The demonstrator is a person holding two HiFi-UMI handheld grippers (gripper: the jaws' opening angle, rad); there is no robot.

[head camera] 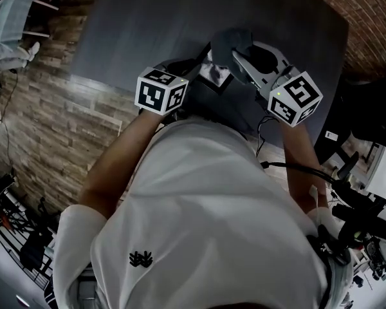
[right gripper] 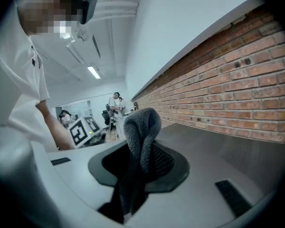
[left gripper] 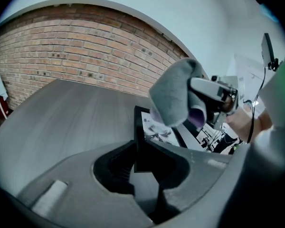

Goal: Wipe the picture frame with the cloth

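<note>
Picture frame is sitting clamped in the jaws of the left gripper — grey cloth, pinched between the jaws of the right gripper, is pressing its top; wiping seemingly unfinished.

Grey nubbly knitted cloth, soft, matt, between the smooth matt plastic fingers of the right gripper | black picture frame between the fingers of the left gripper: smooth matt rim, smooth printed face | dark grey table beyond the fingers: smooth, matt
</note>
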